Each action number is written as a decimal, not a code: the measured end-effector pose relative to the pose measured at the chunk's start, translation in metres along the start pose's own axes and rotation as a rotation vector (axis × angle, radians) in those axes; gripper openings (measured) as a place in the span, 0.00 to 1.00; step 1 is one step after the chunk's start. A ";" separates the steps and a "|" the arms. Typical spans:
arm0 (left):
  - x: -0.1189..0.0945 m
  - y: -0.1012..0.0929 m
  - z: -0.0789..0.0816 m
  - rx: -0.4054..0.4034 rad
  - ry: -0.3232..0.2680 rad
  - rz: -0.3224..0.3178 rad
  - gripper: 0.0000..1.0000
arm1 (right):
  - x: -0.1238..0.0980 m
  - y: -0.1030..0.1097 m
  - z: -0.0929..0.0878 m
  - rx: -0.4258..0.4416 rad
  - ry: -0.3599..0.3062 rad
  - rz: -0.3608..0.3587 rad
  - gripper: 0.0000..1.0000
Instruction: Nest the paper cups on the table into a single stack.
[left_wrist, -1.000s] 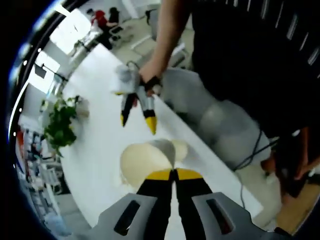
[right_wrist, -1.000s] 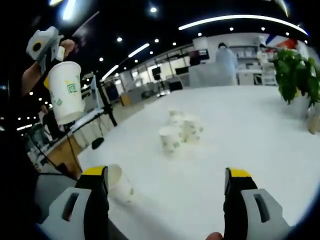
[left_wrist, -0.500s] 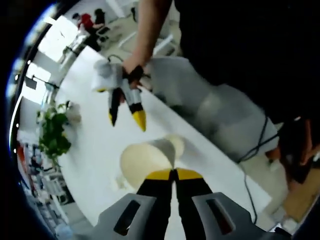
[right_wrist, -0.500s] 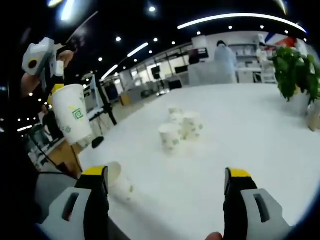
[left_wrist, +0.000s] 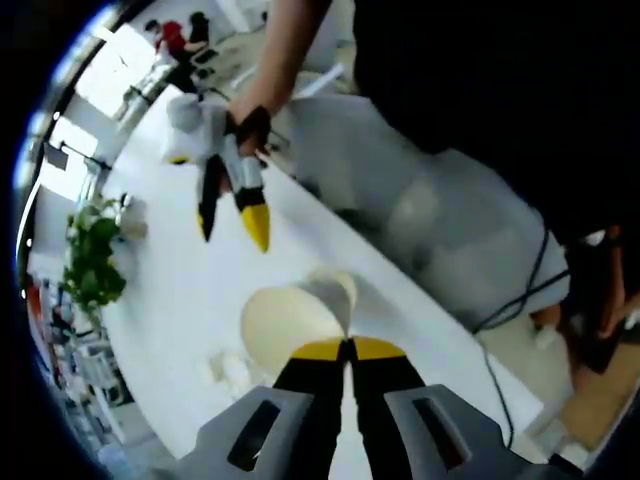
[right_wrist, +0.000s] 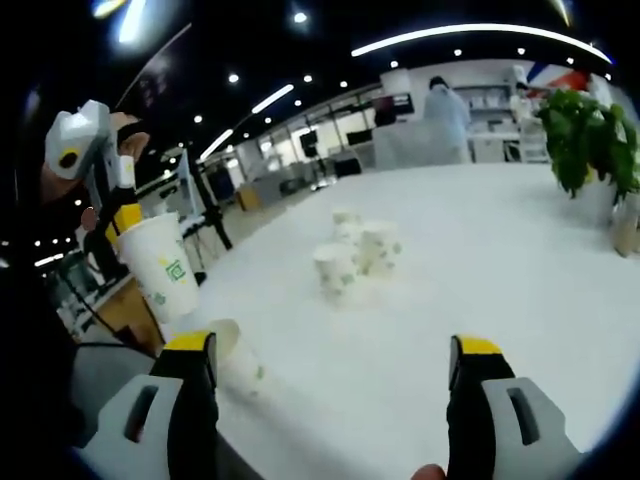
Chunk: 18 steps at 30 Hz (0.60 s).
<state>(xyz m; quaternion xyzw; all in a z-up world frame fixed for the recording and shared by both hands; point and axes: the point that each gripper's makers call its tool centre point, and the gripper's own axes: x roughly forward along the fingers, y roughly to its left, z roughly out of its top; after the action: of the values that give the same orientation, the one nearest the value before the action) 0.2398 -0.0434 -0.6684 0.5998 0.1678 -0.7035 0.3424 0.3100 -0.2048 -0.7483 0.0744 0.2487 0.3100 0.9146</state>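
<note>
Two grippers are at work, and my left gripper (right_wrist: 125, 215) has its jaws pinched tight on the rim of a paper cup (right_wrist: 160, 265), holding it upright with the mouth up, off the near edge of the counter (right_wrist: 520, 280). In the left gripper view that held cup (left_wrist: 290, 325) sits straight ahead of the closed jaws, its open mouth toward me. Just beyond and below it lies a tipped cup (right_wrist: 238, 362) on its side at the counter's edge, right beside my right gripper's left jaw. My right gripper (right_wrist: 330, 370) has its jaws spread wide and holds nothing; it also shows in the left gripper view (left_wrist: 232, 210), ahead of and above the held cup. A cluster of standing cups (right_wrist: 355, 255) waits farther out, centred between the right jaws. I judge the tipped cup is nearest the right gripper, its long axis lying flat, so it needs righting before nesting.
</note>
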 end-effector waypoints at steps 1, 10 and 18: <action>0.001 0.000 0.000 0.000 0.000 -0.002 0.00 | 0.000 0.000 0.000 0.001 0.000 0.000 0.95; 0.014 0.002 -0.003 -0.032 -0.009 -0.010 0.00 | -0.003 -0.001 -0.002 0.007 0.001 -0.001 0.95; 0.025 0.003 -0.006 -0.045 -0.006 -0.012 0.00 | -0.005 -0.004 -0.004 0.012 -0.001 -0.004 0.95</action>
<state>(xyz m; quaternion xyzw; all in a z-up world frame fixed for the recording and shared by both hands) 0.2454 -0.0489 -0.6929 0.5887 0.1861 -0.7035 0.3520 0.3068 -0.2111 -0.7505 0.0796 0.2503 0.3066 0.9149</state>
